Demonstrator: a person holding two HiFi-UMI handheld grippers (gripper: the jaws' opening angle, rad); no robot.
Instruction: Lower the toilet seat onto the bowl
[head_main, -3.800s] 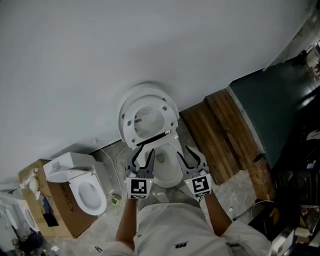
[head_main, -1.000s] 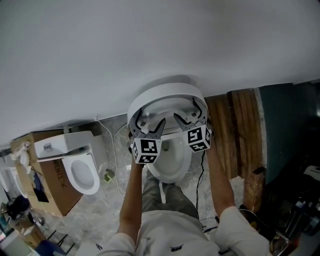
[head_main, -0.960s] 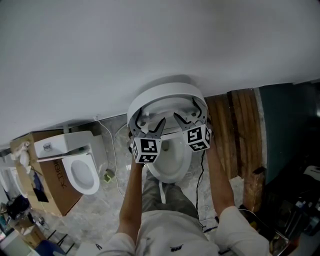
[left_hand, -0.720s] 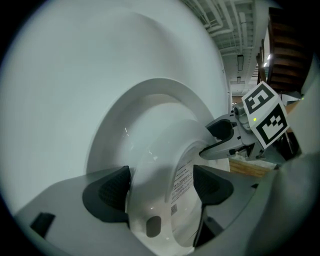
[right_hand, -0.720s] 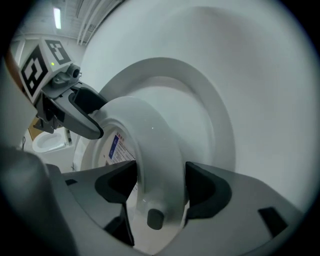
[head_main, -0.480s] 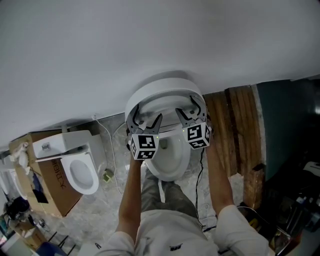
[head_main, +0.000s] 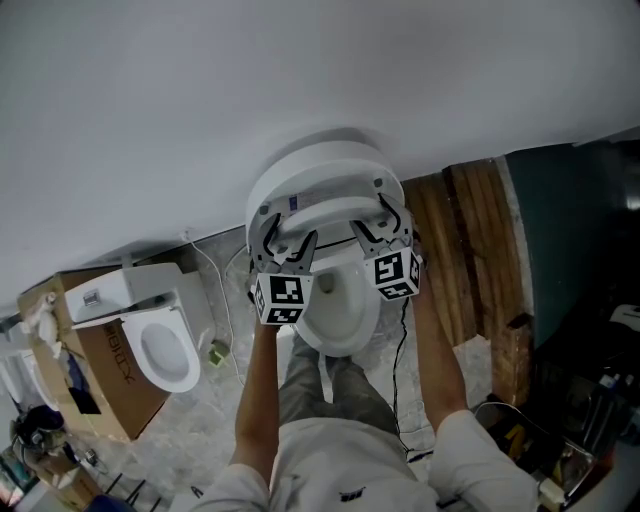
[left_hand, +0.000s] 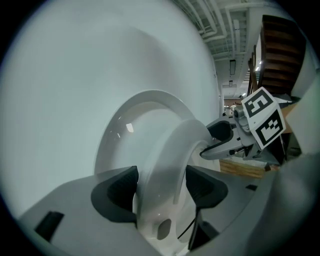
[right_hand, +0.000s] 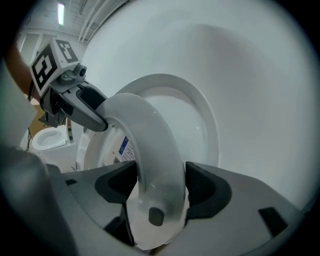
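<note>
A white toilet stands against the wall, its lid (head_main: 315, 165) upright and its bowl (head_main: 340, 305) below. The white seat ring (head_main: 330, 212) leans a little off the lid. My left gripper (head_main: 283, 245) has just closed on the ring's left side, and the ring (left_hand: 170, 160) fills the gap between its dark pads. My right gripper (head_main: 385, 225) has also just closed, on the right side, and its pads press both faces of the ring (right_hand: 150, 145). Each gripper shows in the other's view: the right gripper (left_hand: 225, 140) and the left gripper (right_hand: 75, 105).
A second small toilet (head_main: 160, 340) sits on a cardboard box (head_main: 100, 390) at the left, with a cable (head_main: 215, 290) on the floor beside it. Wooden boards (head_main: 470, 240) and a dark panel (head_main: 570, 220) stand at the right. The white wall (head_main: 300, 80) is right behind the lid.
Both grippers have gone from wide open around the seat ring to closed on it. The ring has come a little away from the lid, towards me.
</note>
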